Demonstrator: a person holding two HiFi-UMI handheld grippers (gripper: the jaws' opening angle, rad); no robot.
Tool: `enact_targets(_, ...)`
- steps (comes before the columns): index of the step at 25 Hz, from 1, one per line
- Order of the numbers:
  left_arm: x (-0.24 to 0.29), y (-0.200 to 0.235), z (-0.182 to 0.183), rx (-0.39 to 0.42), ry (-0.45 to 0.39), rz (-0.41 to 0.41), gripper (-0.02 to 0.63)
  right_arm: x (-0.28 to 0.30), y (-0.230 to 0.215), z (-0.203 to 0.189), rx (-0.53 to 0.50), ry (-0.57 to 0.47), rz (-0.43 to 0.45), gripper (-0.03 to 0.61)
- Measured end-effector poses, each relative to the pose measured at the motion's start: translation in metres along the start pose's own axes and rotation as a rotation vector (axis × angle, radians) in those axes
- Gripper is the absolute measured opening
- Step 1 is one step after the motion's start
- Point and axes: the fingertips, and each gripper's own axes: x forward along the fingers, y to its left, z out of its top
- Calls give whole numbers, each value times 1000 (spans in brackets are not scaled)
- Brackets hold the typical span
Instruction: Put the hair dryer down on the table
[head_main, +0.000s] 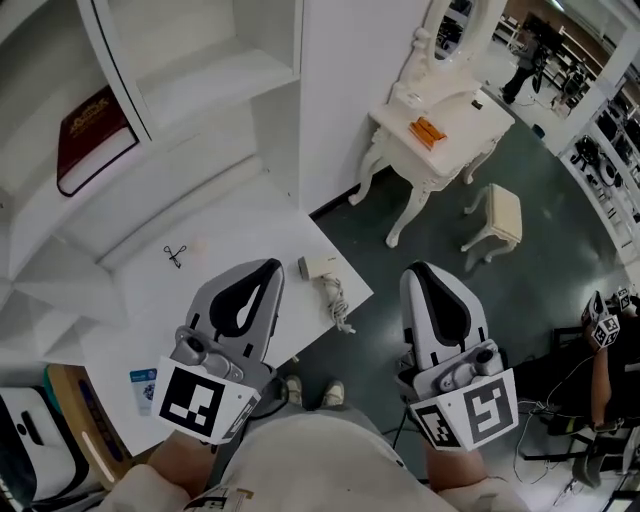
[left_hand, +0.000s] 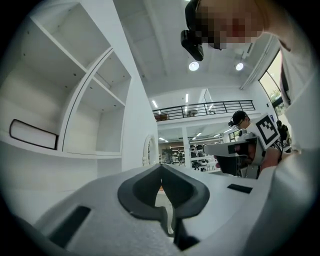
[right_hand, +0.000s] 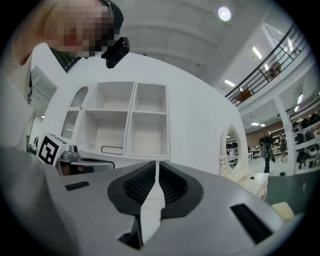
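A white table (head_main: 225, 245) fills the left of the head view. The left gripper (head_main: 268, 268) and right gripper (head_main: 421, 272) hover level above it, jaws closed on nothing. The hair dryer (head_main: 317, 267) lies on the table at its corner. Its cord (head_main: 336, 302) runs along the edge, so a snag could drag it off. The gold title on the dark red book (head_main: 92, 140) is unreadable.

Ahead of the left gripper (head_main: 268, 268), a small dark thing (head_main: 176, 255) on the table (head_main: 150, 310) is too small to tell. A blue card (head_main: 143, 388) beside its cube (head_main: 200, 402) bears print too small to read. The hand (head_main: 172, 468) behind it is cut off by the bottom edge.
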Motion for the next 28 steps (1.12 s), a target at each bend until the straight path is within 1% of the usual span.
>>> enact_targets(2, -3, -10, -4, -13, 14, -8, 14, -9, 4, -2, -48, -12, -15, 32)
enact_targets(4, -6, -23, -12, -9, 43, -32, 14, -16, 8, -7, -55, -13, -12, 32)
enact_targets(6, -9, -33, -23, -12, 76, -48, 14, -21, 11, -17, -30, 2, -6, 32)
enact_targets(8, -13, -40, -31, -40, 101, -53, 14, -25, 12, -28, 3, 31, -4, 32)
enact_targets(10, -16, -46, -35, -63, 110, -57, 14, -27, 13, -37, 34, 49, 0, 32)
enact_targets(14, -18, -52, -40, -65, 129, -64, 14, -31, 15, -40, 73, 45, 14, 32)
enact_targets(18, -16, -48, -39, -57, 127, -57, 14, -31, 14, -38, 74, 38, 14, 32)
enact_targets(22, -12, -49, -38, -65, 123, -69, 14, -31, 11, -40, 56, 44, 4, 32)
enact_targets(26, -10, -49, -37, -40, 101, -81, 15, -29, 9, -49, 83, 66, 6, 26)
enact_targets(28, -11, -50, -37, -42, 104, -84, 14, -30, 9, -51, 90, 72, 7, 25)
